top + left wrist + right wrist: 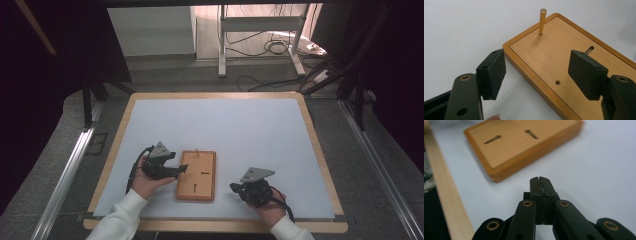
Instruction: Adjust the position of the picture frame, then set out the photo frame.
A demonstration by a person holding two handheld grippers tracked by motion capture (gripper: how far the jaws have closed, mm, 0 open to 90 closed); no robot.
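While the left claw [536,75] straddles the board's edge:
Board: wooden board [196,175] lies flat on the tabletop [250,130], long axis running away from the person.
Left claw: jaws apart, one outside the board, one over it.
Peg: brass peg [542,21] stands upright at the far corner, ahead of the left claw.
Right claw: right claw [540,185] together, empty, well apart from the board.
Nearer: left.

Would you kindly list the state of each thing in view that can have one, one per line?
left gripper: open, jaws astride the near edge of the board, holding nothing
right gripper: shut, empty, off to the side of the board
wooden board: lying flat on the white mat
brass peg: standing upright in the board
small hole: empty
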